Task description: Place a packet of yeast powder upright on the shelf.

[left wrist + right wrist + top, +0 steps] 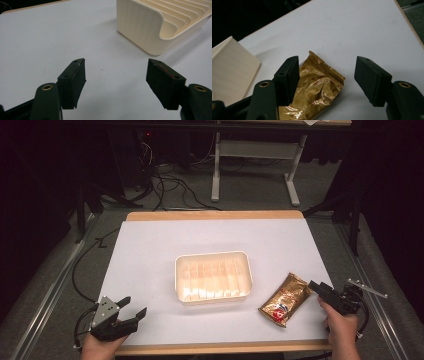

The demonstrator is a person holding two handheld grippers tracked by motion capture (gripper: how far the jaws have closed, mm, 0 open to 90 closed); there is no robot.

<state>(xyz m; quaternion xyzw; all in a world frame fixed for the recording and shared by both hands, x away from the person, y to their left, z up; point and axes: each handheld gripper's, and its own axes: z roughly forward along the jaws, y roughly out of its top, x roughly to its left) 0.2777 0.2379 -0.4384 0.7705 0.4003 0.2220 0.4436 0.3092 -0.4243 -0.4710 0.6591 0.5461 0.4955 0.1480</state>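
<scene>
The gold packet lies flat on the table just right of the tray, partly between the released fingers of the right gripper, nearer its left one, while the left gripper is spread wide over bare table.

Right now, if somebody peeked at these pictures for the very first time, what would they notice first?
Probably the shiny gold snack packet, lying flat on the white table just right of the cream tray in the middle. The right gripper points at the packet with open jaws, the packet lying just ahead of them. The left gripper sits open near the front left corner.
</scene>
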